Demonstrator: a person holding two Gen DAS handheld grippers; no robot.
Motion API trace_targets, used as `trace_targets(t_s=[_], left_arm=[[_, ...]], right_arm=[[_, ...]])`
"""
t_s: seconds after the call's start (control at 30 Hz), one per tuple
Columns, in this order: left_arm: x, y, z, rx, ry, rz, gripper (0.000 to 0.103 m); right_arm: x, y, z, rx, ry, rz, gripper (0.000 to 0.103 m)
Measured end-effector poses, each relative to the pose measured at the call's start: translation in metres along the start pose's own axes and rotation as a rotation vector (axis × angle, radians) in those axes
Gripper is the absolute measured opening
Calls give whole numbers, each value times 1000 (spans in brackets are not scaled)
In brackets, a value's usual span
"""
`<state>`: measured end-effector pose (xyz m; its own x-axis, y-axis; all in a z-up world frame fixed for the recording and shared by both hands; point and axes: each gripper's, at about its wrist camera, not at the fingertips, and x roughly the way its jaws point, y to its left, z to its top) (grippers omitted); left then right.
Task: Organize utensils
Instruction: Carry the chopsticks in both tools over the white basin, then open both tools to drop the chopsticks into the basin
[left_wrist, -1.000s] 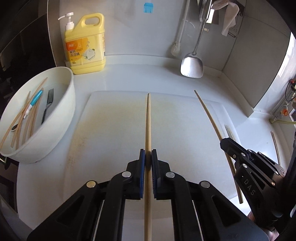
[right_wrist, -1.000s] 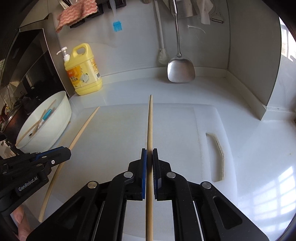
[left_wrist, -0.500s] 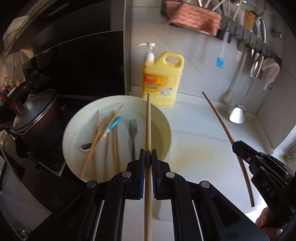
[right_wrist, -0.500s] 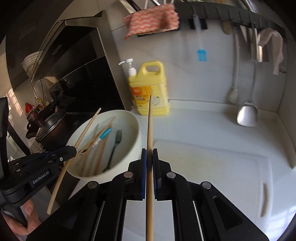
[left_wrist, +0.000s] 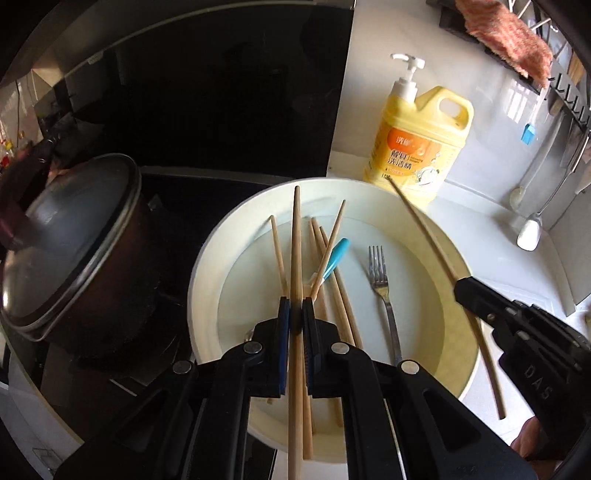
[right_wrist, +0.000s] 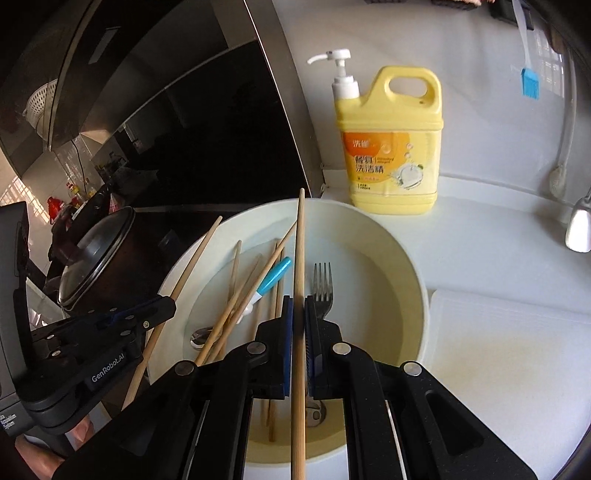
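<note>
Two chopsticks are held over the white bowl (left_wrist: 207, 273): one chopstick (left_wrist: 295, 243) is clamped in the left gripper (left_wrist: 295, 314), another chopstick (right_wrist: 300, 251) in the right gripper (right_wrist: 299, 314) (more chopsticks and a fork (right_wrist: 322, 288) lie inside).

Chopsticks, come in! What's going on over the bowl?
Left gripper shut on chopstick. Right gripper shut on second chopstick. Both over white bowl. Nothing blocking.

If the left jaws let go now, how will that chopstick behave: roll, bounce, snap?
The chopstick looks stiff and light: a thin, straight wooden rod, so snapping seems unlikely. It is round, so it may roll, but it hangs over the bowl, whose walls should probably stop it. It would likely land across the loose chopsticks there.
</note>
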<state>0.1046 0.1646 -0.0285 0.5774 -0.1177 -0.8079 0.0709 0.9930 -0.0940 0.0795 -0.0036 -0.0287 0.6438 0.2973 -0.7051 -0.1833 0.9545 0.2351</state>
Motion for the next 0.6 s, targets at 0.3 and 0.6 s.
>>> trace_targets(t_s=[0.3,0.6], left_arm=[[29,1,0,-32,48,-2,8],[38,0,1,-55,81,73,18]], right_arm=[[43,1,4,-6,101,7,6],[50,-6,8,-25,131,-14,25]])
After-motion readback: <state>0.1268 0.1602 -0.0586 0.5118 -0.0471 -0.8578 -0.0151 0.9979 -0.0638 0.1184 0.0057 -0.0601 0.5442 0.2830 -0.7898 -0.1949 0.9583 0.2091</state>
